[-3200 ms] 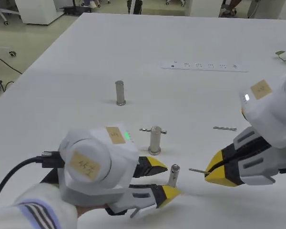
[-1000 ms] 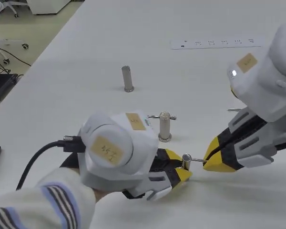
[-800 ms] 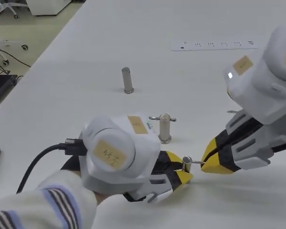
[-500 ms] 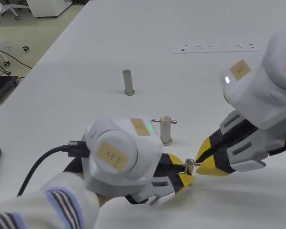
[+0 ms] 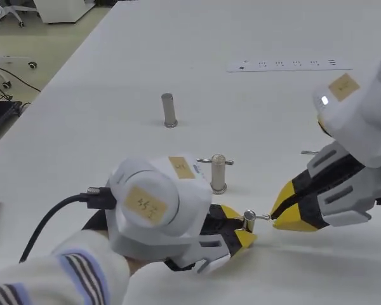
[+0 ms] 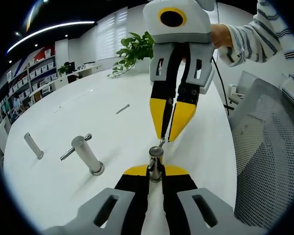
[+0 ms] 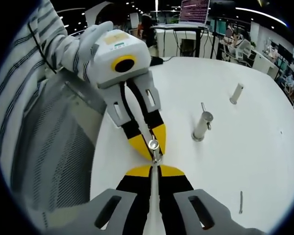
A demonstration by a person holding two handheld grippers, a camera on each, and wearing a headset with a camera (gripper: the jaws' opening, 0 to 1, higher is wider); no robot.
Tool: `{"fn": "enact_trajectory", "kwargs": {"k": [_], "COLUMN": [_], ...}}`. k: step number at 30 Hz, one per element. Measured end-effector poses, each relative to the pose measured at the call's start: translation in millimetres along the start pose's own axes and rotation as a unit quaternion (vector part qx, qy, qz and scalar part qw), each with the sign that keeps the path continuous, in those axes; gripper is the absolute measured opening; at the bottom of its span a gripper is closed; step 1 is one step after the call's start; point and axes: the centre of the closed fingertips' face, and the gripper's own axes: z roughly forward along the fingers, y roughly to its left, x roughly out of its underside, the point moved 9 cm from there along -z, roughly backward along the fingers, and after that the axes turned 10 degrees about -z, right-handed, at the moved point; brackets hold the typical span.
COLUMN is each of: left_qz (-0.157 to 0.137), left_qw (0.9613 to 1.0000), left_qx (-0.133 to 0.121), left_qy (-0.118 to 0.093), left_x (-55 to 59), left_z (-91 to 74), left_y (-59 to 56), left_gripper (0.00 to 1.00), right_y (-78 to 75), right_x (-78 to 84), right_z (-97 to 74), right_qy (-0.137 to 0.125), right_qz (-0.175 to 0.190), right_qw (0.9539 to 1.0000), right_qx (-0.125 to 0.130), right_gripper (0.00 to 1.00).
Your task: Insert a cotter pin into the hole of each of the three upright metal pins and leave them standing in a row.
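Observation:
Three metal pins stand on the white table (image 5: pixel 114 70). My left gripper (image 5: pixel 240 226) is shut on the near pin (image 5: pixel 248 219), seen between its jaws (image 6: pixel 155 164). From the right, my right gripper (image 5: pixel 280 215) is shut on a cotter pin (image 5: pixel 261 217), whose tip meets the near pin's head (image 7: pixel 153 145). In the left gripper view the right gripper (image 6: pixel 169 134) comes down from above. The middle pin (image 5: pixel 218 173) has a cotter pin through its top. The far pin (image 5: pixel 169 110) stands bare.
A loose cotter pin (image 5: pixel 308 152) lies on the table behind the right gripper. A white power strip (image 5: pixel 289 64) lies flat at the far side. The table's left edge drops to the floor, and a black cable (image 5: pixel 51 219) trails from the left gripper.
The left gripper has shut on the near pin and the right gripper has brought its cotter pin up to the head. In the last half second the right gripper drew back a little.

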Motion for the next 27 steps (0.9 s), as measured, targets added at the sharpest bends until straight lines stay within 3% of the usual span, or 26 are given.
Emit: {"fn": "enact_trajectory", "kwargs": {"k": [9,19,27], "left_qz": [0.001,-0.019,-0.008], "left_qw": [1.0,0.9996,0.9997], "left_qx": [0.0,0.009,0.011], "left_qy": [-0.003,-0.016,-0.02], "left_x": [1.1,4.5,4.5], "left_z": [0.3,-0.8,-0.3], "left_y": [-0.6,1.2,0.4], "left_gripper": [0.07,0.08,0.07], "right_y": [0.4,1.2,4.0], "right_x": [-6.0,-9.6,-7.7], "right_z": [1.8,4.8,5.2], "right_qy": [-0.013,-0.016,-0.02], "right_qz": [0.01,0.016,0.021], "right_qw": [0.9999,0.9997,0.9995], "right_qx": [0.004,0.007,0.01], "right_gripper": [0.03,0.03,0.05]}}
